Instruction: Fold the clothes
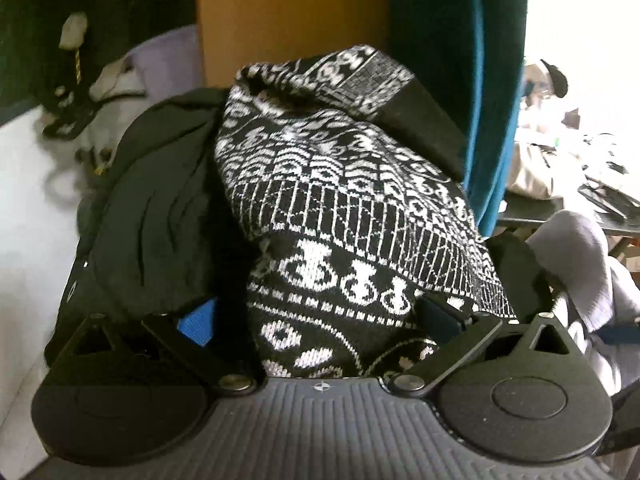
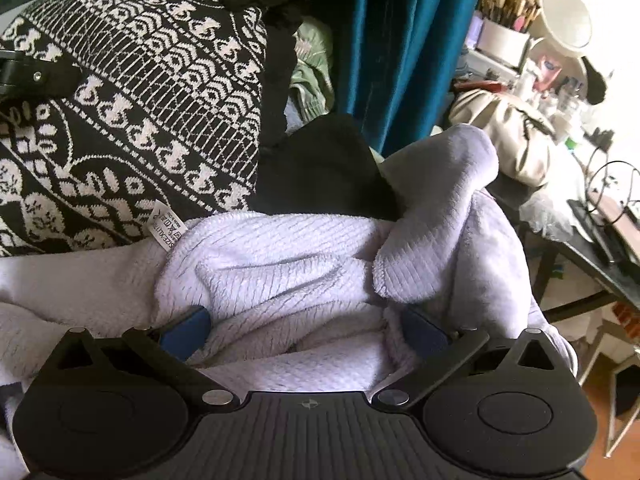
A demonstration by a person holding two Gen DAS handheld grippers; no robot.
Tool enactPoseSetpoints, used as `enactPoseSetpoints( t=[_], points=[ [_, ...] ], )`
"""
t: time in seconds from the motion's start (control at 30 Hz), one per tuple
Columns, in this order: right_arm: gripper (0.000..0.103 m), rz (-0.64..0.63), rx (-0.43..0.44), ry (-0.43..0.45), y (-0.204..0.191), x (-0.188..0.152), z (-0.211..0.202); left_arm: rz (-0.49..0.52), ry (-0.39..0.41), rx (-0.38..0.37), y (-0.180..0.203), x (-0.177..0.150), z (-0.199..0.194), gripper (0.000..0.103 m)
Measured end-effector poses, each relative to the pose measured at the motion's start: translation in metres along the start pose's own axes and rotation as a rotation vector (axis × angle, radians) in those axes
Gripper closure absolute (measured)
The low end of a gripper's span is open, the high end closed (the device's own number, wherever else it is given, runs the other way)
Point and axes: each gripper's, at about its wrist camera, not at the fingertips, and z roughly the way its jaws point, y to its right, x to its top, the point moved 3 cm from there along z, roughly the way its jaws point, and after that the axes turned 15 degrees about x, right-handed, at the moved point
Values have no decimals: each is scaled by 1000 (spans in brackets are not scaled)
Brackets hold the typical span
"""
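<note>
A black-and-white patterned knit sweater (image 1: pixel 320 184) is bunched up in the left wrist view. It fills the gap of my left gripper (image 1: pixel 318 316), whose blue pads (image 1: pixel 198 320) stand wide apart, open. To its left lies a black garment (image 1: pixel 160 208). In the right wrist view a lavender fleece garment (image 2: pixel 280 256) lies crumpled between the spread fingers of my right gripper (image 2: pixel 306 332), which is open. The sweater (image 2: pixel 132 92) sits just behind the fleece, with a white care label (image 2: pixel 164 226) at their border. Another black cloth (image 2: pixel 320 168) lies behind the fleece.
A teal curtain (image 2: pixel 400 40) hangs behind the clothes pile. An orange-brown panel (image 1: pixel 288 12) stands behind the sweater. A cluttered dark table (image 2: pixel 580 220) with brushes, a mirror and a beige bag is to the right. A pale green garment (image 2: pixel 312 68) peeks out beside the curtain.
</note>
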Motion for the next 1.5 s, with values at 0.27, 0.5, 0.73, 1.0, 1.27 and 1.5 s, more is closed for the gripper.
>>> enactPoseSetpoints(
  t=[0.27, 0.5, 0.73, 1.0, 1.27, 1.5],
  points=[
    [1, 13, -68, 26, -9, -4, 4, 38, 77, -66, -1, 0, 5, 0],
    [1, 26, -121, 29, -14, -3, 8, 26, 94, -80, -3, -3, 6, 0],
    [1, 29, -137, 6, -16, -1, 10, 17, 112, -81, -3, -4, 5, 0],
    [1, 33, -135, 2, -15, -2, 10, 7, 107, -85, -4, -2, 6, 0],
    [1, 32, -132, 3, -14, -1, 10, 23, 98, -107, -3, 1, 10, 0],
    [1, 37, -130, 0, -13, -1, 11, 23, 106, -91, -1, 1, 8, 0]
  ],
)
